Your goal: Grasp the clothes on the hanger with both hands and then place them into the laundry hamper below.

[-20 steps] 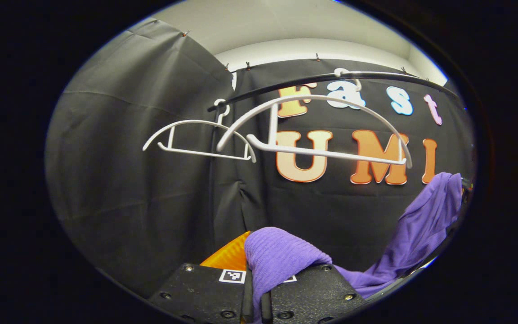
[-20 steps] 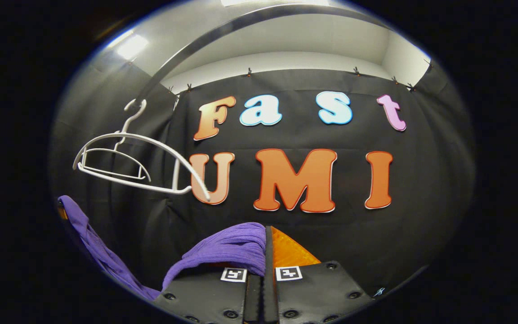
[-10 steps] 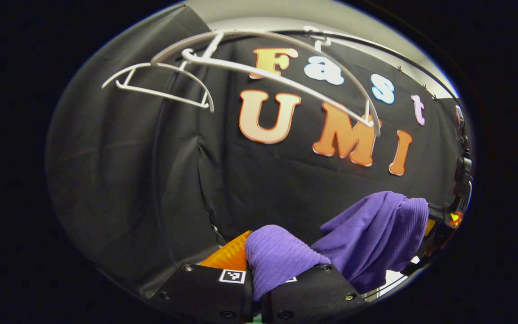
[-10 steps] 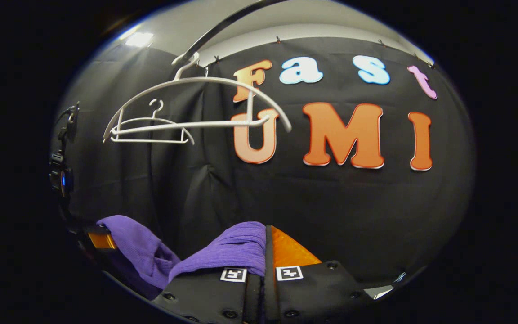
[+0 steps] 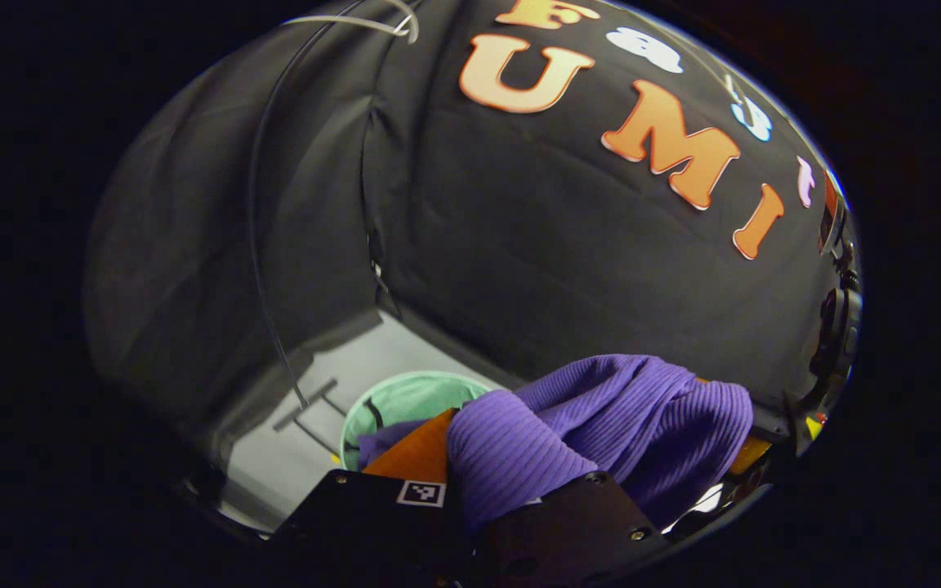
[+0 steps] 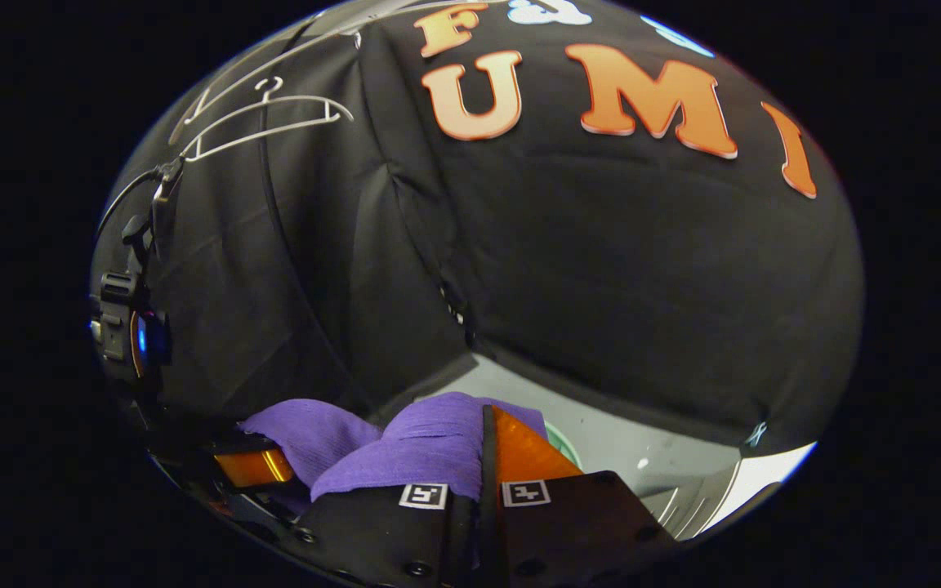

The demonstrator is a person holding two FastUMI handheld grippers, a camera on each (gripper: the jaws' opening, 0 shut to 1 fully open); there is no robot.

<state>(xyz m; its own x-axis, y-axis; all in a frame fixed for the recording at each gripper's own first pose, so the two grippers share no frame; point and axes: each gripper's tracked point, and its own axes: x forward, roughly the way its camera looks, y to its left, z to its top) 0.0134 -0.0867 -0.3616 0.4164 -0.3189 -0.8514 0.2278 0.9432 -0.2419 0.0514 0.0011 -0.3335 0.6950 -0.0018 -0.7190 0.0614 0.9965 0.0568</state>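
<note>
Mint-green, the laundry hamper (image 5: 405,400) sits on the pale floor (image 5: 299,457) below me, its round mouth open, with a fold of purple cloth hanging at its near rim; I cannot tell whether that fold is inside or just in front of it. In the right gripper view only a green sliver of the hamper (image 6: 562,445) peeks out beyond my orange finger.

My left gripper (image 5: 458,478) is clenched on the purple garment (image 5: 601,425), which bulges up between its fingers and drapes across to my right gripper (image 5: 752,453) at the edge of that view. My right gripper (image 6: 483,478) is likewise clamped on the purple garment (image 6: 430,445), the ribbed cloth pinched against the orange finger; my left gripper (image 6: 250,467) shows beside it with the cloth bunched between us.

Half a second ago the white hangers filled the upper part of both views and no floor showed. Now both cameras tilt downward: the hangers (image 6: 266,122) have slid to the top edge, and floor and hamper have come in.

A thin dark stand pole (image 5: 262,245) runs down to the floor left of the hamper.
</note>
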